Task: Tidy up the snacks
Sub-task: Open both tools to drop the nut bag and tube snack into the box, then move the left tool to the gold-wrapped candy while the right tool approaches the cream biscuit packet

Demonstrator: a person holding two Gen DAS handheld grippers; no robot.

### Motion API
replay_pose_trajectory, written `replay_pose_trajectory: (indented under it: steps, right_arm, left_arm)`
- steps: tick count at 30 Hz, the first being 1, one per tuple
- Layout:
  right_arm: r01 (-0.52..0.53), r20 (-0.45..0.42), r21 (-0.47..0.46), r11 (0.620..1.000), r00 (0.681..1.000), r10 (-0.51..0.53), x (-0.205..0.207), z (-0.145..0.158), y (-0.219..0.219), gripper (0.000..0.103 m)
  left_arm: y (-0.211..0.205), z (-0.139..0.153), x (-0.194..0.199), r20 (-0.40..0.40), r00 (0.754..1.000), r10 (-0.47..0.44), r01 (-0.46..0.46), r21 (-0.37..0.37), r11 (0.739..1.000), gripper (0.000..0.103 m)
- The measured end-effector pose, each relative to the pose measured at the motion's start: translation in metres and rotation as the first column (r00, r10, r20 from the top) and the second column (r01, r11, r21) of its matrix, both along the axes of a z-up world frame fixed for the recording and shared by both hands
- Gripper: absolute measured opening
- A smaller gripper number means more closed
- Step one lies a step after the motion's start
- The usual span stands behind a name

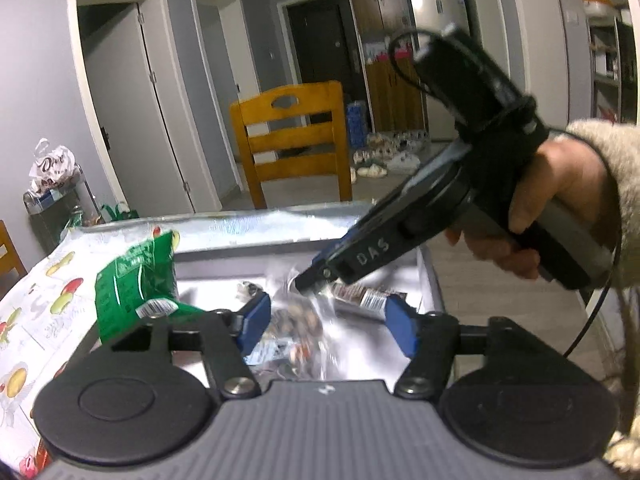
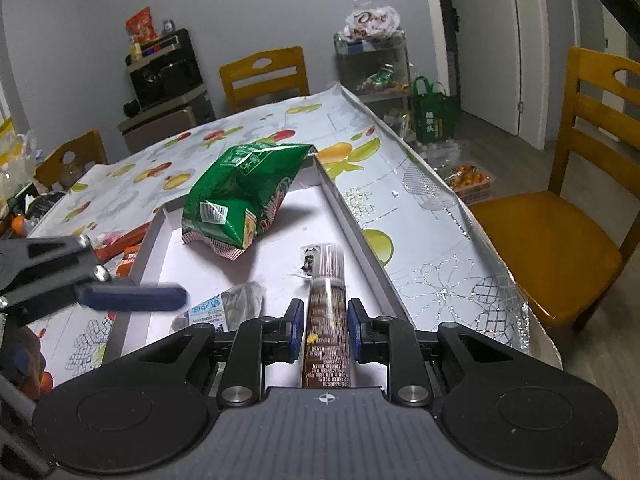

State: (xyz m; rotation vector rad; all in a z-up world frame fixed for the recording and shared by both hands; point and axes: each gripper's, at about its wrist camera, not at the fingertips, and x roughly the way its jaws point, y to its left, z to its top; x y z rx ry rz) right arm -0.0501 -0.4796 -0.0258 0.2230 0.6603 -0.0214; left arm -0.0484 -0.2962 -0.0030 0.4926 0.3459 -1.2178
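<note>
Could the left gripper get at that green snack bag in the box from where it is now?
Probably yes: the left gripper is open, holding nothing, and the green snack bag lies uncovered in the white box, nothing between them.

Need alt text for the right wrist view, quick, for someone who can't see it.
The right gripper straddles a long brown snack tube lying in a shallow white tray on a fruit-print tablecloth. A green bag sits further back in the tray, a clear packet at near left, with the left gripper's blue finger above it.
</note>
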Motion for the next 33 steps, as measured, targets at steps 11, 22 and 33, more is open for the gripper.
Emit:
replay_pose_trajectory:
  steps: [11,22,33]
  right_arm:
    - [0.004,0.075,-0.005,1.0,0.997,-0.004,-0.012,0.023,0.021,0.068]
    - [-0.088,0.15,-0.023,0.996,0.985,0.091,-0.009,0.049,0.08,0.086]
    - [-0.195,0.149,-0.026,0.981,0.969,0.196,0.011,0.057,0.148,0.095]
  left_arm:
    - [0.038,0.026,0.006,-0.091,0.994,0.067,-0.078,-0.122,0.989,0.09]
    - [0.125,0.048,0.004,-0.093,0.969,0.227,-0.241,-0.186,0.953,0.1]
    - [0.235,0.055,0.008,-0.127,0.865,0.486,-0.502,-0.223,0.836,0.102]
